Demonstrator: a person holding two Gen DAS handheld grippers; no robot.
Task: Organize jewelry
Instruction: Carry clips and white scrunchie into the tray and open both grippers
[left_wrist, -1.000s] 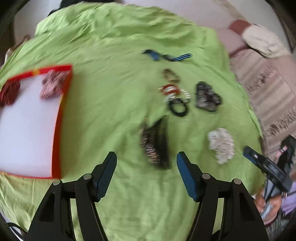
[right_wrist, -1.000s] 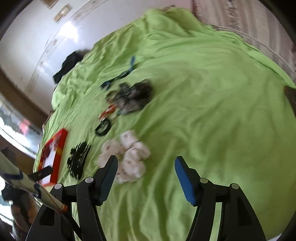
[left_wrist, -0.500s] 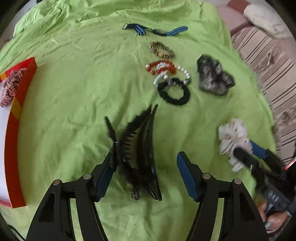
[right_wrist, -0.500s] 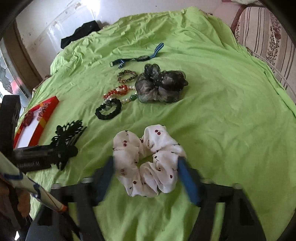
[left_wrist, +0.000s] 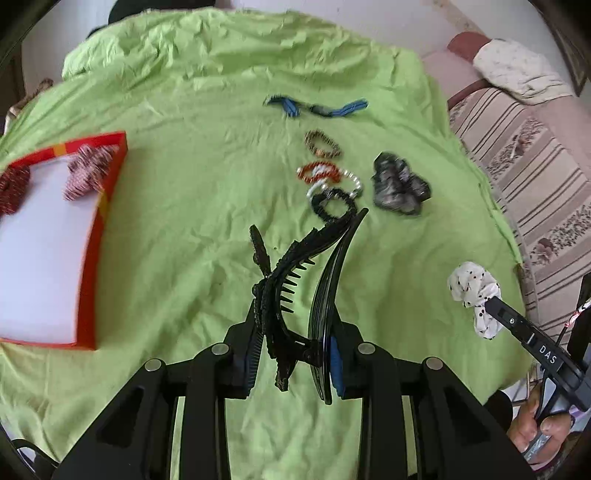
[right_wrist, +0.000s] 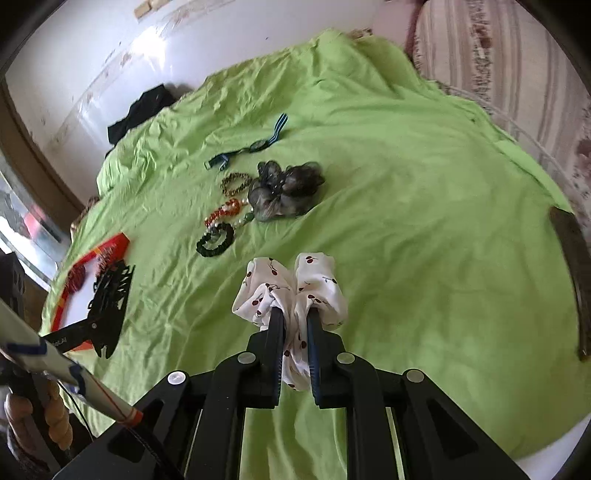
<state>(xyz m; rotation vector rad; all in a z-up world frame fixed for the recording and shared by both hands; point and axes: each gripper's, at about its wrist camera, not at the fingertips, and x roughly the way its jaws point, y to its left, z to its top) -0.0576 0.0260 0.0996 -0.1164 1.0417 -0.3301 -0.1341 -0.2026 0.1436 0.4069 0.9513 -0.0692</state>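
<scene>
Black plastic toothed hair clip (left_wrist: 295, 280) clamped between left gripper (left_wrist: 293, 356) fingers, held above the green bedsheet (left_wrist: 177, 206). White cherry-print fabric scrunchie (right_wrist: 295, 291) pinched between right gripper (right_wrist: 295, 332) fingers, near edge of the bed. Farther off: black elastic hair tie (left_wrist: 330, 203), orange bead bracelet (left_wrist: 317, 171), grey sheer scrunchie (left_wrist: 399, 188). Red-rimmed white tray (left_wrist: 99, 206) at left holds two red patterned scrunchies (left_wrist: 86, 173).

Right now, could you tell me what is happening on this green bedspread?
A person is sorting accessories with two handheld grippers. The left gripper is shut on a black toothed hair clip; the right gripper is shut on a white cherry-print scrunchie. Two red patterned scrunchies already lie in the red-rimmed tray; bracelets remain on the sheet.
</scene>
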